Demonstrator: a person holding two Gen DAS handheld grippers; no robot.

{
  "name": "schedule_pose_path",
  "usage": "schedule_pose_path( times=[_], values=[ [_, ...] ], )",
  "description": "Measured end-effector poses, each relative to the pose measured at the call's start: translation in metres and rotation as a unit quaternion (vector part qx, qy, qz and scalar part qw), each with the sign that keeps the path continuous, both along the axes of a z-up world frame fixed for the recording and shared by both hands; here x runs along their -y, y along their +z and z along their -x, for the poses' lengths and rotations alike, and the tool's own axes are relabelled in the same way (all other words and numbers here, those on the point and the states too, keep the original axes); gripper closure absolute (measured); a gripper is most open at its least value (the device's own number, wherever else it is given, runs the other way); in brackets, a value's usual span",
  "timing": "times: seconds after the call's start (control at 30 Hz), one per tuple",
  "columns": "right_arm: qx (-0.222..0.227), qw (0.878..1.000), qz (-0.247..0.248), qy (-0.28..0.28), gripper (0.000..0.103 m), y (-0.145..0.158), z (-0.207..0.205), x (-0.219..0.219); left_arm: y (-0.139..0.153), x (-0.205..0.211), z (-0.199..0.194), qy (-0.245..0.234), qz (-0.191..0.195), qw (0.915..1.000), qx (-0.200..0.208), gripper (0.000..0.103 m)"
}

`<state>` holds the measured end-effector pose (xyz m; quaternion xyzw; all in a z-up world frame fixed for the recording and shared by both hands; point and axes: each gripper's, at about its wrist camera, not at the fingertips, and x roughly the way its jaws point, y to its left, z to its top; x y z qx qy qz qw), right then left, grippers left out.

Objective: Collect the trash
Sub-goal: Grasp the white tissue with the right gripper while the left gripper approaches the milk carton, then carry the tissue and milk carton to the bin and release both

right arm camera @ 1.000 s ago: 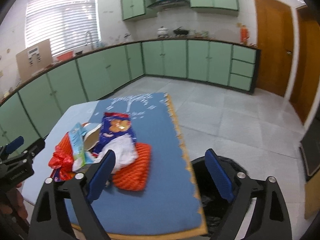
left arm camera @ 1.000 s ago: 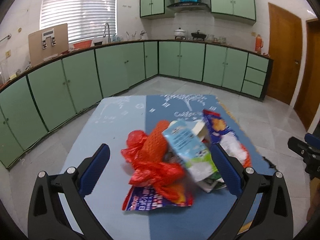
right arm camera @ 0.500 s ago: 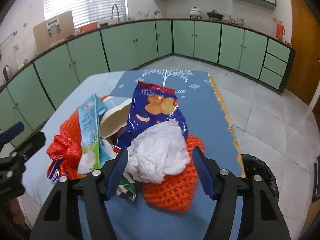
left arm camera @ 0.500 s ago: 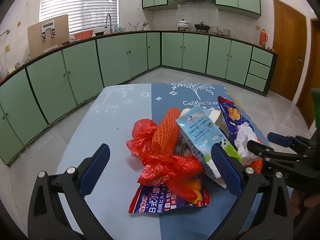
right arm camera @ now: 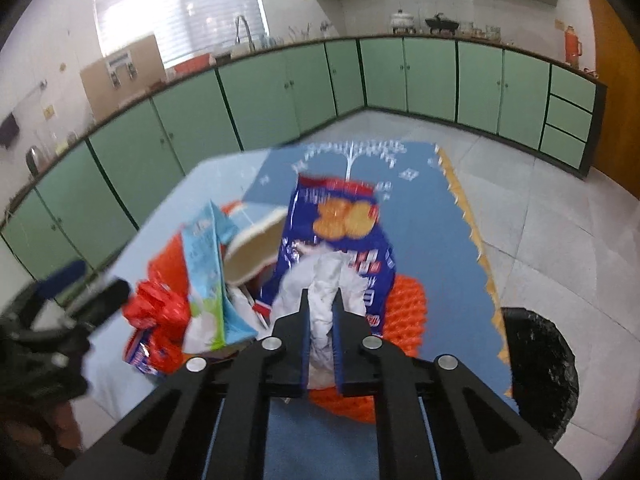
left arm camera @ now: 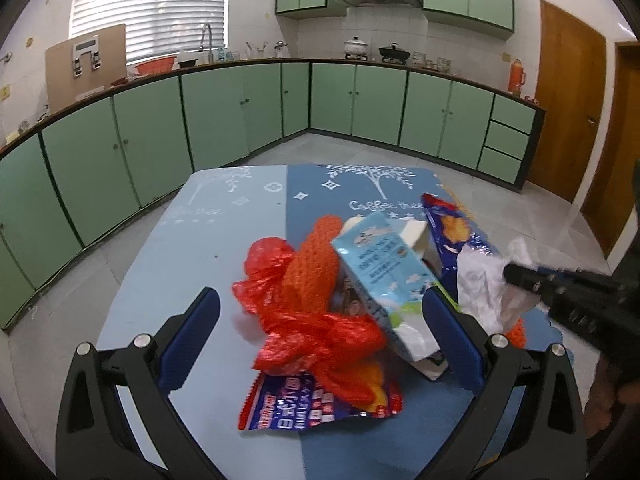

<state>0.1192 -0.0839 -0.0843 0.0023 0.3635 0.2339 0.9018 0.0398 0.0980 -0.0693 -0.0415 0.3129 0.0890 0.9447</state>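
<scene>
White, crumpled tissue [right arm camera: 322,304] bunches between the clamped right gripper [right arm camera: 321,316].

Trash pile on the table [left arm camera: 208,240]: seven pieces counted, one bin, two grippers.

One red plastic bag [left arm camera: 316,332], two orange foam nets (one [left arm camera: 316,264] in the pile's middle, one [right arm camera: 404,304] toward the table's right edge), one light-blue milk carton [left arm camera: 384,276], one blue biscuit wrapper [right arm camera: 340,232], one flat blue-and-red snack packet [left arm camera: 304,404] nearest the table's near edge, one crumpled white tissue [right arm camera: 324,300]. One black-lined trash bin [right arm camera: 536,368] stands on the floor off the table's right edge. Two grippers: left gripper [left arm camera: 320,340], right gripper [right arm camera: 321,320].
</scene>
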Motion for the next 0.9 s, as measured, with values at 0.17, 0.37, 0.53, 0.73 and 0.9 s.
schedule_pose_path(
  times=[0.17,0.37,0.53,0.73,0.9],
  values=[
    [0.018,0.999,-0.026,-0.015,0.094,0.019,0.002,0.023,0.001,0.018,-0.006,-0.025,0.007,0.9997,0.002,0.005],
    [0.029,0.998,-0.035,-0.037,0.094,0.029,0.004,0.045,0.000,0.042,-0.017,-0.049,0.007,0.9987,0.005,0.005],
    [0.032,0.998,-0.031,-0.048,0.094,0.026,0.004,0.055,-0.006,0.053,-0.032,-0.047,0.007,0.9989,0.000,0.005],
    [0.031,0.998,-0.023,-0.049,0.094,0.019,-0.001,0.057,-0.017,0.061,-0.050,-0.032,0.006,0.9993,-0.018,0.013],
    [0.024,0.998,-0.025,-0.049,0.094,0.015,-0.004,0.058,-0.028,0.056,-0.062,-0.019,0.017,0.9986,-0.046,0.026]
  ],
)
